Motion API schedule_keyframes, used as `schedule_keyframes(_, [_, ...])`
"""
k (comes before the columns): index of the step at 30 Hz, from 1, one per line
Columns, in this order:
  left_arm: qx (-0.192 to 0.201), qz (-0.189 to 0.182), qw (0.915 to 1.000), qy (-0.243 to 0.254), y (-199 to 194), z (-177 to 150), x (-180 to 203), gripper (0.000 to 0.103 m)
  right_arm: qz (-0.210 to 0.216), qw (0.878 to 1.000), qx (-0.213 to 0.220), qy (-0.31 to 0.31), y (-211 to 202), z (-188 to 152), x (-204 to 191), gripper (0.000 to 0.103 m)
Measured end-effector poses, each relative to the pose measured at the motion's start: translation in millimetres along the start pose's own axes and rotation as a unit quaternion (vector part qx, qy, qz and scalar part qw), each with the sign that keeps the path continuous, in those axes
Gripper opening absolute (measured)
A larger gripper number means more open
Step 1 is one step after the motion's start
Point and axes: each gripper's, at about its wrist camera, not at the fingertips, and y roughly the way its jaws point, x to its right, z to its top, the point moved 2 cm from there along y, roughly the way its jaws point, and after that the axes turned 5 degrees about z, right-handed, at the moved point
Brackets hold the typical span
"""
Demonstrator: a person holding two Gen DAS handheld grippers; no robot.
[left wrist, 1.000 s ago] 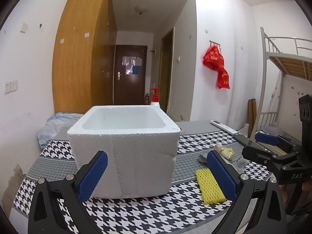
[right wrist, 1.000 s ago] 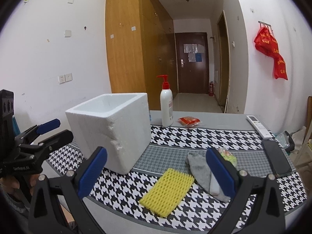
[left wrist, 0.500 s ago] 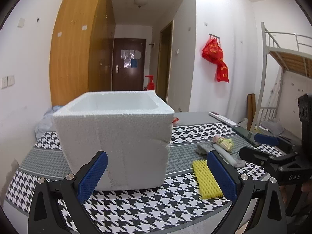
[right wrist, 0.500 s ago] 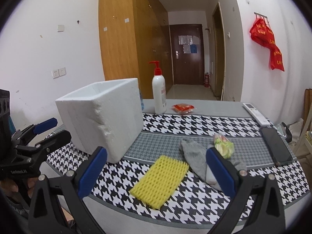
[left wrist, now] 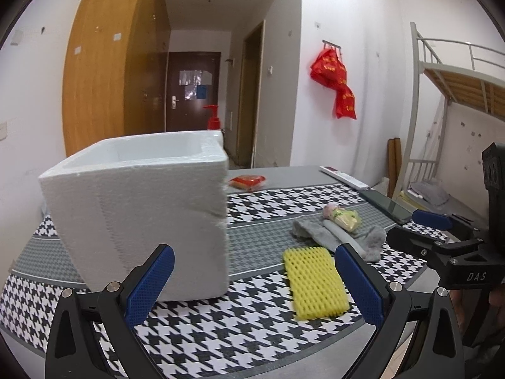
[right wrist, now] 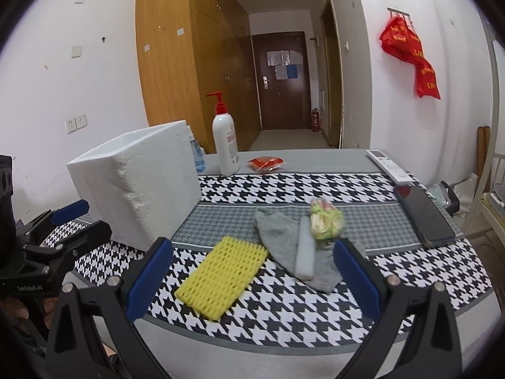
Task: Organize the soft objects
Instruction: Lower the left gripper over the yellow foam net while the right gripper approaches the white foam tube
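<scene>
Two grippers hang over the near edge of the bench [right wrist: 284, 334], each with its jaws spread wide and nothing between them; the left gripper [left wrist: 255, 284] faces a white foam box [left wrist: 139, 221] that stands open-topped on the left part of the houndstooth cloth [right wrist: 284, 303]; the right gripper [right wrist: 252, 278] points at the soft things lying to the right of that box.

Nearest the edge lies a yellow foam net sleeve [right wrist: 221, 276], flat on the cloth and apart from the box; just beyond it, to the right, a grey sock [right wrist: 281, 246] is spread out, with a pale foam strip [right wrist: 305, 252] lying along it; a small green and pink bundle [right wrist: 325, 219] rests at the far end of the strip, touching the sock; none of these is in the box, whose inside, so far as it shows from the left wrist view, looks bare.

Farther back, a white pump bottle [right wrist: 224, 142] with a red head stands upright just beside the far right corner of the box; a red packet [right wrist: 266, 162] lies to its right on the bare grey top; a white remote [right wrist: 389, 165] and a dark phone [right wrist: 423, 214] lie along the right side of the bench, the remote the farther of the two; a red bag [right wrist: 410, 57] hangs on the right wall.
</scene>
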Motion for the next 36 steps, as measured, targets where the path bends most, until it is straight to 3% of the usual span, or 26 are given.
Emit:
schedule_keyframes(17, [-0.051, -0.032, 0.998, 0.017, 27.7, -16.6, 37.2, 0.102, -0.025, 0.999, -0.035, 0.027, 7.9, -14.3, 34.6, 0.103])
schedule_keyframes(25, [-0.085, -0.033, 0.9953, 0.031, 47.7, -26.2, 51.0, 0.102, -0.002, 0.998, -0.053, 0.037, 21.1, -20.8, 47.5, 0.102])
schedule_keyframes(36, [-0.103, -0.03, 0.9937, 0.034, 61.8, -29.9, 57.2, 0.102, 0.004, 0.996, -0.088, 0.031, 48.0, -25.1, 54.8, 0.101])
